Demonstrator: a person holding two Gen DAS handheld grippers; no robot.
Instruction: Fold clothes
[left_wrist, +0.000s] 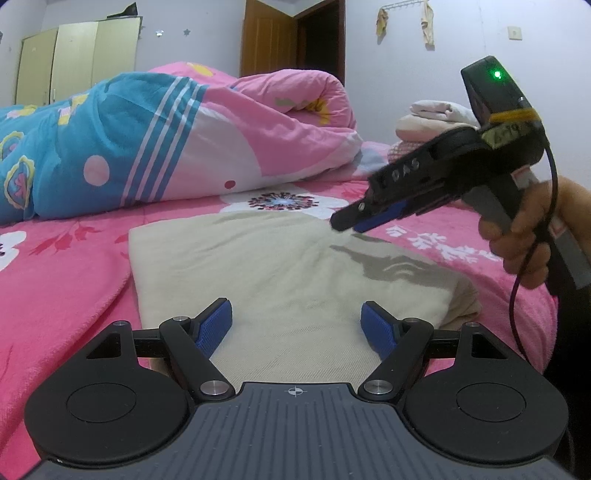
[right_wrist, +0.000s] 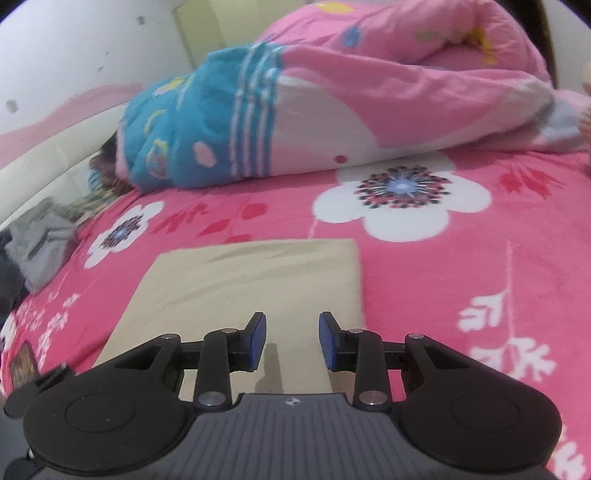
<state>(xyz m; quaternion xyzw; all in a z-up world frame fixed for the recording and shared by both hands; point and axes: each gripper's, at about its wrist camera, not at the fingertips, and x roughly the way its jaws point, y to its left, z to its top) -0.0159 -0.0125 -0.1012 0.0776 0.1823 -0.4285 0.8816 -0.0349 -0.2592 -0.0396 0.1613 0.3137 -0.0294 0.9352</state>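
Note:
A beige garment (left_wrist: 280, 266) lies folded into a flat rectangle on the pink flowered bed cover (left_wrist: 66, 280). My left gripper (left_wrist: 296, 326) hangs open low over its near end, nothing between the blue pads. The right gripper (left_wrist: 349, 223), held by a hand (left_wrist: 524, 236), hovers above the garment's far right part, tilted down toward it. In the right wrist view the same beige garment (right_wrist: 255, 280) lies below my right gripper (right_wrist: 292, 339), which stands open and empty over its near edge.
A rolled pink and blue quilt (left_wrist: 177, 136) lies across the bed behind the garment. A pile of folded pale clothes (left_wrist: 432, 122) sits at the far right. Grey clothing (right_wrist: 40, 243) lies at the bed's left edge. A wardrobe (left_wrist: 74, 59) and a brown door (left_wrist: 269, 37) stand behind.

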